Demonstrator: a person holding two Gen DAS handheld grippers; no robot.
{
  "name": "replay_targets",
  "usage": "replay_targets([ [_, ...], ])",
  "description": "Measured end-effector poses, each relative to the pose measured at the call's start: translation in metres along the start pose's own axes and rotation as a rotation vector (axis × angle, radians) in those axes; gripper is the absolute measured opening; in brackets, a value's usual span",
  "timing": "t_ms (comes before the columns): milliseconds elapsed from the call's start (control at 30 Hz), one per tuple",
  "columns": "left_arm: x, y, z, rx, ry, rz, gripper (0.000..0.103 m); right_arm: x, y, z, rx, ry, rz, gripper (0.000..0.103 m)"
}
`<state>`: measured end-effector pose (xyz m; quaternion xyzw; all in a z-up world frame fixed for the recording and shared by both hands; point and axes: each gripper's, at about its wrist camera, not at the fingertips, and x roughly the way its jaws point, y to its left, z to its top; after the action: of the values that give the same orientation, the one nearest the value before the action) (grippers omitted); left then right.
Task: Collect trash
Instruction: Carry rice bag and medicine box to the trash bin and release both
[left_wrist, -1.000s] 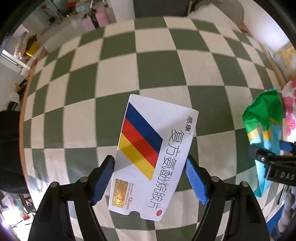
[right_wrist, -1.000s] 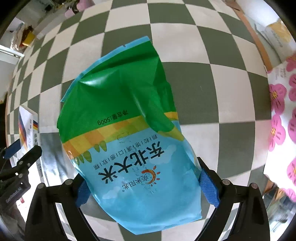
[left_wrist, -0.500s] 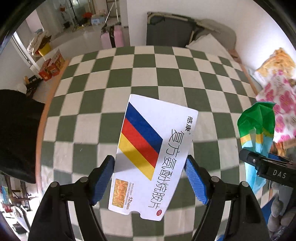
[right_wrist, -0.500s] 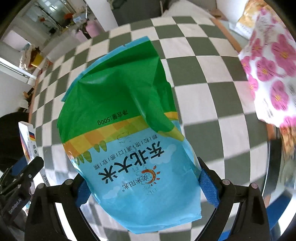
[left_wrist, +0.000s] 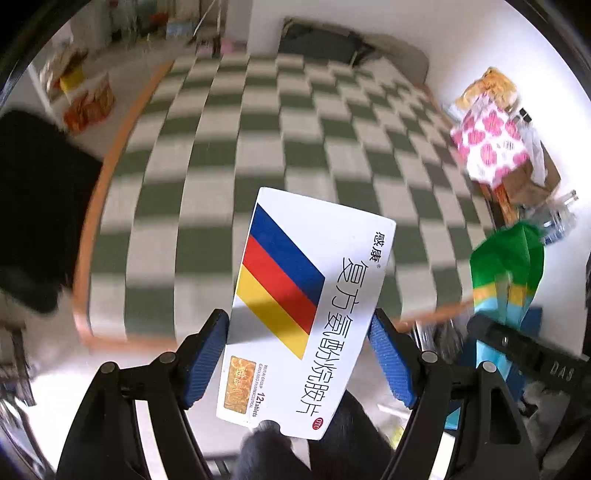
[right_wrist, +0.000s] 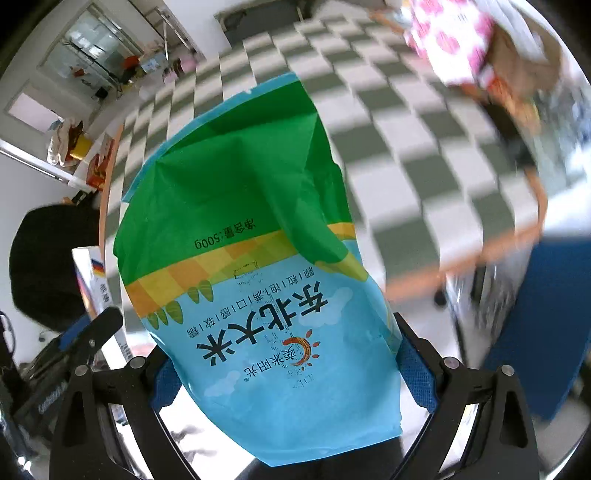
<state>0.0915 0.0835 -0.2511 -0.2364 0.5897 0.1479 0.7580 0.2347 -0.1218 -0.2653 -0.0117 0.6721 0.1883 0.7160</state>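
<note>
I have a white medicine box (left_wrist: 306, 314) with blue, red and yellow stripes clamped in the left tool (left_wrist: 299, 354); its blue pads press on the two long edges and the box sticks out ahead of the fingers, tilted a little. In the right tool (right_wrist: 280, 373) I hold a green and blue rice bag (right_wrist: 251, 258), gripped across its lower blue part, with the creased green top standing well out ahead of the tool.

Both pieces look secured, so I judge the step in hand to be carrying them to wherever trash goes. I see no bin in either view, so I would look for it before letting anything go. To do this well I keep both grips firm and steady, since the bag is limp and could slide, and the box is held only by its edges.

The two tools are near each other: the box shows at the left edge of the right view, the bag at the right of the left view. Beyond them lies a green and white checkered mat (left_wrist: 258, 155) with an orange border, and a pink flowered cloth (left_wrist: 491, 144) off to the right.
</note>
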Motion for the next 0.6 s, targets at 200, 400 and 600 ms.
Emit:
replay_targets([
  [200, 0.065, 0.043, -0.074, -0.133, 0.17, -0.041, 0.075, 0.065, -0.039, -0.101, 0.118, 0.161, 0.027, 0.097],
  [400, 0.196, 0.084, -0.125, -0.263, 0.297, -0.088, 0.075, 0.201, -0.077, -0.163, 0.162, 0.301, 0.019, 0.097],
  [600, 0.339, 0.119, -0.16, -0.335, 0.383, -0.105, 0.076, 0.357, -0.097, -0.182, 0.152, 0.381, 0.025, 0.097],
])
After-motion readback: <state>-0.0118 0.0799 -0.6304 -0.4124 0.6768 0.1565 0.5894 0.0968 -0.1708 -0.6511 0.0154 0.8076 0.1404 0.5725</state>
